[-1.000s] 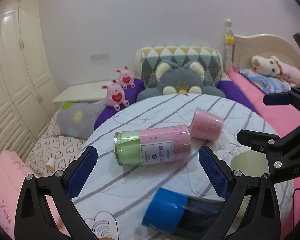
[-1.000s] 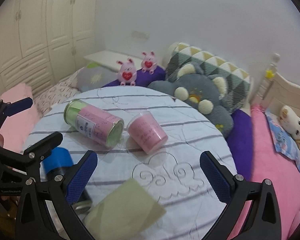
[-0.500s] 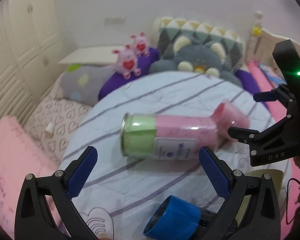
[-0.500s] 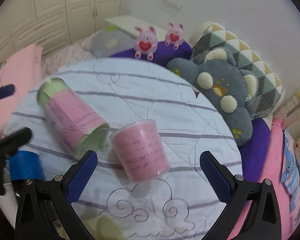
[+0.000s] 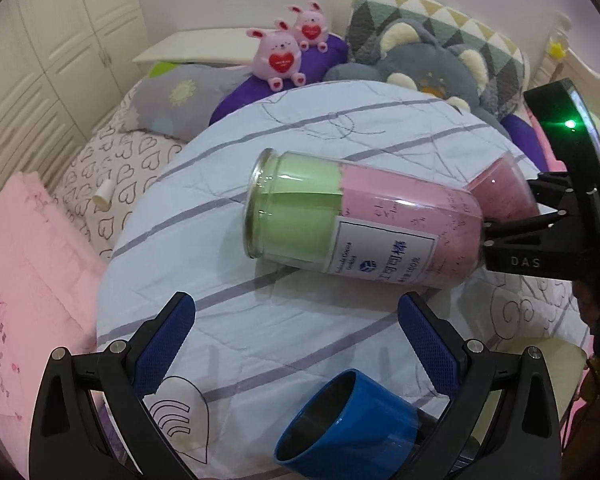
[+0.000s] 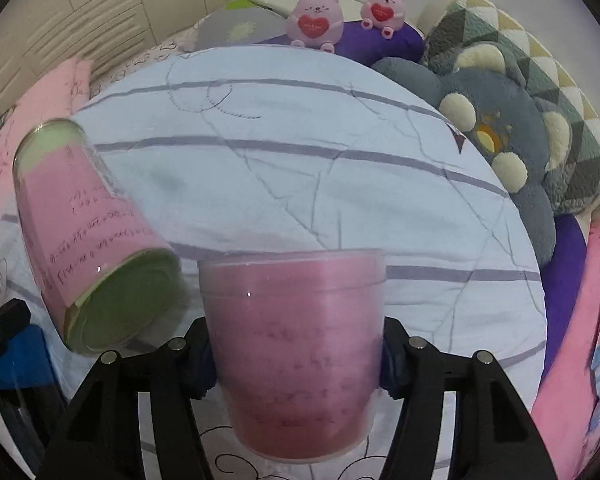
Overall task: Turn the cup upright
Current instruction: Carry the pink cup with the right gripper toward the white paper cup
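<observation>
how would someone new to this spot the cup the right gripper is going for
Find the round table with the striped pale cloth. At its near side a short pink cup sits between the fingers of the right gripper. Unlike the long pink-and-green jar lying beside it, it is all pink, tapered and unlabelled.

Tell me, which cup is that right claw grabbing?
The short pink cup, between the right claw fingers; the tall pink-and-green cup and blue cup lie untouched.

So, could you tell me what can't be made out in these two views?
- Right wrist: right gripper pads, hidden behind the pink cup.
- Left wrist: most of the pink cup, behind the tall jar.
- Left wrist: blue cup base, cut off by the frame edge.
</observation>
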A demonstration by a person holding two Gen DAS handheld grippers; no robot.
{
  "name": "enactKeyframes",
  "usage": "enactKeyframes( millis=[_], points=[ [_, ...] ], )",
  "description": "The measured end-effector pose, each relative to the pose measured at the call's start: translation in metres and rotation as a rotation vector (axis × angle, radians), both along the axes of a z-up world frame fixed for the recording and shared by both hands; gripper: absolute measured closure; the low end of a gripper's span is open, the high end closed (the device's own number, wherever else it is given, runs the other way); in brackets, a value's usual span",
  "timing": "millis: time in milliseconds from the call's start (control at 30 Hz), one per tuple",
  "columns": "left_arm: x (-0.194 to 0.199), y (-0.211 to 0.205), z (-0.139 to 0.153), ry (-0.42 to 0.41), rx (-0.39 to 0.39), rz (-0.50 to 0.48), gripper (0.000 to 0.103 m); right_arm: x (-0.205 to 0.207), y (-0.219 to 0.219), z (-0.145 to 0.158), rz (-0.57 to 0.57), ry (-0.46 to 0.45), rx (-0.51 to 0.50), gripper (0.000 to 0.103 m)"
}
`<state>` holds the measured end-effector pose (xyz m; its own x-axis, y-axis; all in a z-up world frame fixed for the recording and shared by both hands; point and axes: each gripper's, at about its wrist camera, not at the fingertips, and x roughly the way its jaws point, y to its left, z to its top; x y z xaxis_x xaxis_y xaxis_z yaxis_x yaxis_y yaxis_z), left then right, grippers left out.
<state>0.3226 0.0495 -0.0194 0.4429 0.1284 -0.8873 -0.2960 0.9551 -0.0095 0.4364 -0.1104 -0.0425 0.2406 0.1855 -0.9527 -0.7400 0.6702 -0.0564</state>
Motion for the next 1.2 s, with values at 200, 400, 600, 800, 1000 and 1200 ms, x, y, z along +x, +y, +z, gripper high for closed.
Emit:
enactKeyframes(
  millis=[200, 400, 600, 800, 1000, 1200],
  points=[
    [0.003, 0.006, -0.002, 0.017, -0.009, 0.021, 0.001, -0.007, -0.001, 0.005, -0.008, -0.021, -0.014, 0.042],
    [0.002, 0.008, 0.001, 0.014, 0.005, 0.025, 0.001, -0.006, -0.007, 0.009, -0.051, -0.029, -0.009, 0.042],
    [-0.001, 0.009, 0.009, -0.006, 0.011, 0.02, 0.001, -0.018, -0.018, 0.027, -0.097, -0.064, 0.006, 0.042],
    [-0.013, 0.001, 0.022, -0.033, 0.029, -0.025, 0.001, -0.041, -0.03, 0.045, -0.137, -0.095, 0.035, 0.042],
    [-0.034, -0.015, 0.039, -0.088, 0.046, -0.105, 0.001, -0.07, -0.045, 0.063, -0.206, -0.121, 0.068, 0.042],
    [-0.063, -0.028, 0.051, -0.128, 0.018, -0.209, 0.001, -0.113, -0.058, 0.079, -0.286, -0.183, 0.078, 0.042]
  ],
)
